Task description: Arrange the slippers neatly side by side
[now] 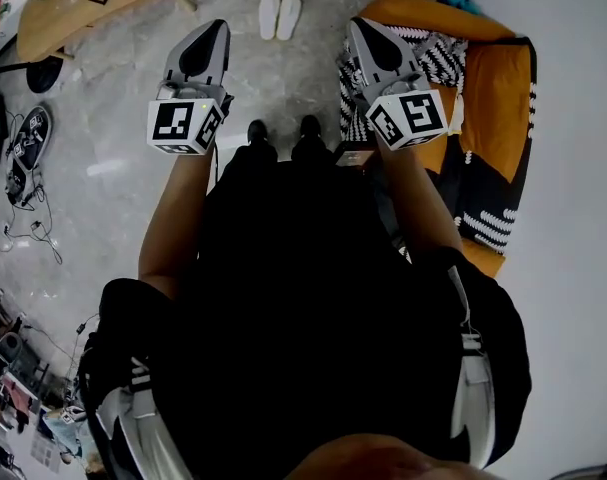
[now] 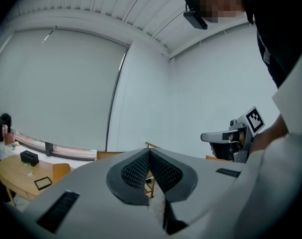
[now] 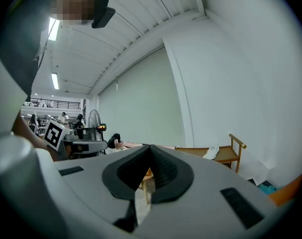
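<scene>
Two white slippers (image 1: 279,15) lie side by side on the grey floor at the top of the head view, ahead of the person's black shoes (image 1: 283,136). My left gripper (image 1: 219,28) and right gripper (image 1: 357,24) are both held up at chest height, well above the slippers and apart from them. In the left gripper view the jaws meet at the tip of the left gripper (image 2: 150,151), shut on nothing. In the right gripper view the right gripper (image 3: 150,147) is likewise shut and empty. Both gripper views look out at walls and ceiling, not at the slippers.
An orange and black patterned cushion (image 1: 495,98) lies on the floor at the right. A wooden table (image 1: 73,3) stands at the upper left, with cables and gear (image 1: 23,153) below it. A wooden rack (image 3: 225,153) carries a white object.
</scene>
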A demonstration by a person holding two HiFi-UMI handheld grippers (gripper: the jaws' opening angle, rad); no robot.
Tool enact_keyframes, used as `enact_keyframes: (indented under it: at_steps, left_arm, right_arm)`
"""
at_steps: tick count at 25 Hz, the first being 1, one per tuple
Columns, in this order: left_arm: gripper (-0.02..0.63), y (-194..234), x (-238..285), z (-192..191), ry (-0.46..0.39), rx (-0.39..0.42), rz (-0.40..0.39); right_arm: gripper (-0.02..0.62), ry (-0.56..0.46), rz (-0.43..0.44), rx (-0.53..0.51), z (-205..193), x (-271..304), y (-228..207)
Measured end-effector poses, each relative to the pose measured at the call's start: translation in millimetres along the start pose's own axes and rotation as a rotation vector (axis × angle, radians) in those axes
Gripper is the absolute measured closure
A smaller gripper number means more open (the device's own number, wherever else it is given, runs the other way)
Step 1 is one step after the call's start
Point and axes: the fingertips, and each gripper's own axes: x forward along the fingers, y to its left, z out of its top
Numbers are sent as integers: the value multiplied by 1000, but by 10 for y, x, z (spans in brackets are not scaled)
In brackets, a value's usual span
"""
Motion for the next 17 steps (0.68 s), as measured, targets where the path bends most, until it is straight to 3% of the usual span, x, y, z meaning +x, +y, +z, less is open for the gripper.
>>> enact_keyframes:
  at_steps: [17]
  left_arm:
    - [591, -49, -177, -64, 4, -26, 131]
  right_arm:
    - [565, 25, 30, -8, -95, -191, 47]
